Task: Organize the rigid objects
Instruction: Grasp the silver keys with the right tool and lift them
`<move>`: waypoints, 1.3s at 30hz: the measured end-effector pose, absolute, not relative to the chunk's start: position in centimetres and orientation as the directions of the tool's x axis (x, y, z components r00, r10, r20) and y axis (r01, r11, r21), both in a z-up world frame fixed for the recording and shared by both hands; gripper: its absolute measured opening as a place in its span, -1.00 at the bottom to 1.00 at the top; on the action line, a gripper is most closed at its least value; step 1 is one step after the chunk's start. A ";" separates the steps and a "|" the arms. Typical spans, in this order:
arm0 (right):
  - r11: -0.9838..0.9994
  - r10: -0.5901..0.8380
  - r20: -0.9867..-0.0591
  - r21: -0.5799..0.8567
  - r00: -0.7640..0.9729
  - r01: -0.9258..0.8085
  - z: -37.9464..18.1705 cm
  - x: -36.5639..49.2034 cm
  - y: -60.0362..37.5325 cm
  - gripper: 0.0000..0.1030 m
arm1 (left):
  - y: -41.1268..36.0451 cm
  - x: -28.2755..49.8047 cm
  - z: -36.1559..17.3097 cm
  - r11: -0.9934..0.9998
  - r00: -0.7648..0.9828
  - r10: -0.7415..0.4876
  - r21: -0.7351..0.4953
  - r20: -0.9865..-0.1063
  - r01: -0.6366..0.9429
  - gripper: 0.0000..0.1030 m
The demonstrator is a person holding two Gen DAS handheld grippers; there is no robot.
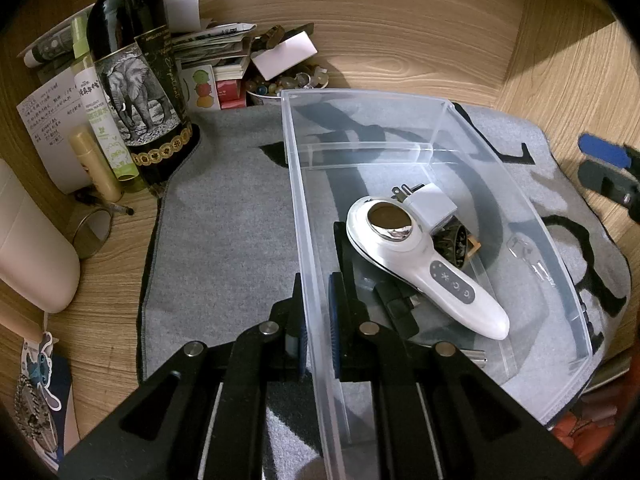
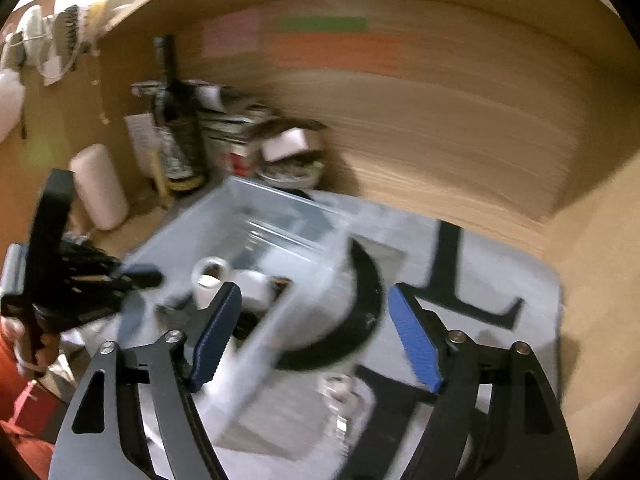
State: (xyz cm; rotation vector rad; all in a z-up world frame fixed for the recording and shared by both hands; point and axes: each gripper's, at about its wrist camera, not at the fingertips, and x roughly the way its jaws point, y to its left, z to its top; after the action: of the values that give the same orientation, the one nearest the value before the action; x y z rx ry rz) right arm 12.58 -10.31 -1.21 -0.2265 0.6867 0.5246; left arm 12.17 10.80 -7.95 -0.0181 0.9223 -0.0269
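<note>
Wooden desk (image 1: 400,32), grey felt mat (image 1: 224,216): clear plastic bin (image 1: 400,106) wall, frame centre, was pinched by left gripper (image 1: 318,322) & best held steady; right gripper (image 2: 316,340) jaws were open, empty.

Wooden desk (image 1: 400,32) carries a grey mat (image 1: 224,220) at centre; wine bottle (image 1: 136,80), papers (image 1: 212,40) crowd its back-left corner.

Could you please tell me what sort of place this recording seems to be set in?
Probably a cluttered home desk or shelf nook: wood-grain panels enclose it, a dark wine bottle with an elephant label stands beside stacked papers, and a grey felt mat covers the surface.
</note>
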 end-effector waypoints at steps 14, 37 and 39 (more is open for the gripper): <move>0.862 0.280 -0.835 0.002 0.474 -0.506 -10.1 13.5 -12.9 0.23 | 10.8 12.1 -8.0 1.000 0.604 -0.028 -0.025 -0.797 0.013 -0.83; 0.874 0.340 -0.750 0.029 0.567 -0.485 -7.6 14.0 -13.4 -0.56 | 11.0 12.0 -8.0 1.000 0.604 -0.028 -0.025 -0.796 0.014 -0.83; 0.876 0.343 -0.730 0.022 0.591 -0.481 -6.7 13.9 -13.4 -0.56 | 11.0 12.0 -8.0 1.000 0.604 -0.028 -0.025 -0.796 0.014 -0.83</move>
State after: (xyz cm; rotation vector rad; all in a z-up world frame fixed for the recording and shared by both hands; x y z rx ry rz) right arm 13.92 -13.43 -6.70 -0.1847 0.8067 0.4826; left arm 11.99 11.04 -8.04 -0.0164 0.9220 -0.0247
